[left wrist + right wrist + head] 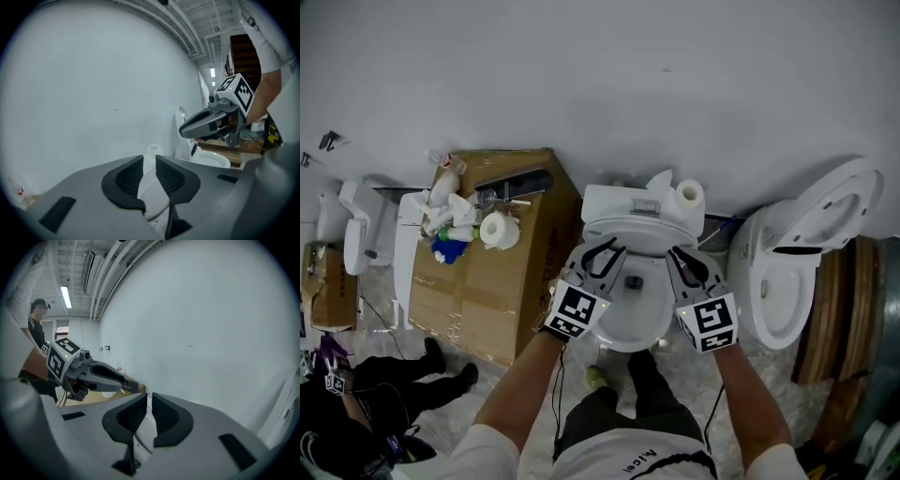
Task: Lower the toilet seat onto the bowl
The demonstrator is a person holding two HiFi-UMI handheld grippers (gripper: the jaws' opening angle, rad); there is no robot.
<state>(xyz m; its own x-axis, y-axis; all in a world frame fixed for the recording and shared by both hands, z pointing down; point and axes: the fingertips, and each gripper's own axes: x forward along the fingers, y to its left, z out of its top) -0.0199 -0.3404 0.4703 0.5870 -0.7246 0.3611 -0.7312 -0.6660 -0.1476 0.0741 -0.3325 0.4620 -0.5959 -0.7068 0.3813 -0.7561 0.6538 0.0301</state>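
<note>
A white toilet (630, 314) stands against the wall, its tank (623, 208) behind. The white toilet seat (614, 330) lies low over the bowl. My left gripper (602, 253) reaches over the seat's left side. Its pads stand apart with the white seat edge (154, 190) between them, not pressed. My right gripper (686, 261) is over the seat's right side. In the right gripper view, that gripper (150, 404) is shut with the white seat edge (144, 433) in the narrow slot between its pads. Each gripper view shows the other gripper: right (183, 131), left (137, 387).
A toilet paper roll (689, 195) sits on the tank. A cardboard box (502, 295) with bottles and a paper roll stands to the left. A second toilet (787, 281) with its lid raised stands to the right, beside wooden boards (836, 309). A person (366, 403) sits at lower left.
</note>
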